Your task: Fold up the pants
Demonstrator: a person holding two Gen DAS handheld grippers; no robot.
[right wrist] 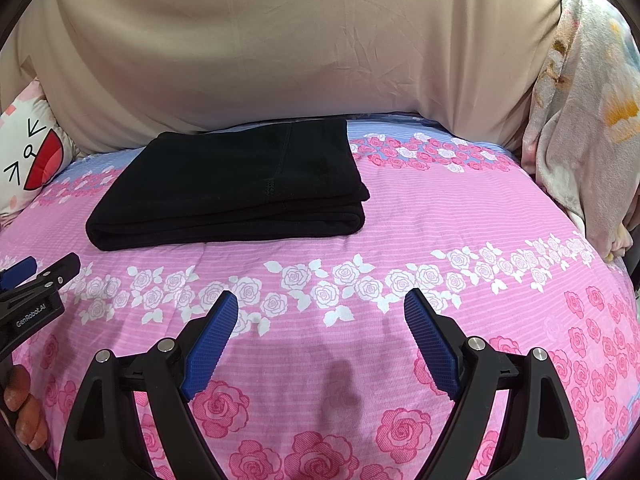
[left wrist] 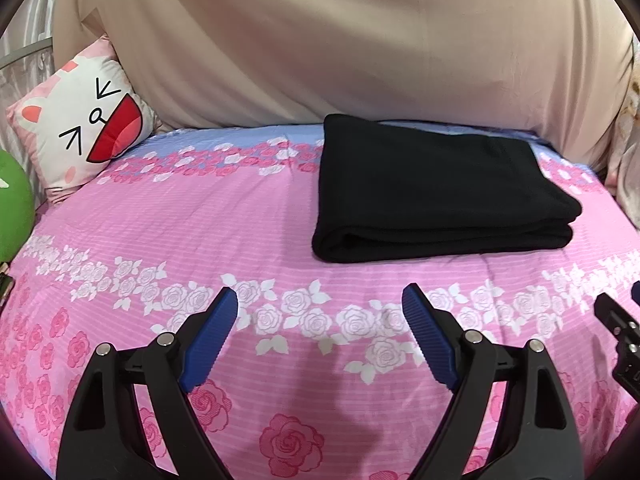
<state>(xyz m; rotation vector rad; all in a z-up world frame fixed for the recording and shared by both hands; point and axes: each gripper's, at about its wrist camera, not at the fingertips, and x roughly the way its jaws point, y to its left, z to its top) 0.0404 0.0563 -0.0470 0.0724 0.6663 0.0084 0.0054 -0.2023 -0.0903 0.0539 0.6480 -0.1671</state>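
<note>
Black pants [left wrist: 440, 188] lie folded thick near the bed's [left wrist: 240, 240] far edge. Soft, limp, light; pinch the layered near corners. Left gripper [left wrist: 320, 312] and right gripper [right wrist: 321, 312]: jaws wide, empty.

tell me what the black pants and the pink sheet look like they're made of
The pants look like a soft, matte knit, maybe fleece: thick rounded fold edges, no shine, a stitched seam on top. The sheet looks like thin printed woven cloth, likely cotton or a blend: fine woven stripes, flat rose print, small creases.
</note>
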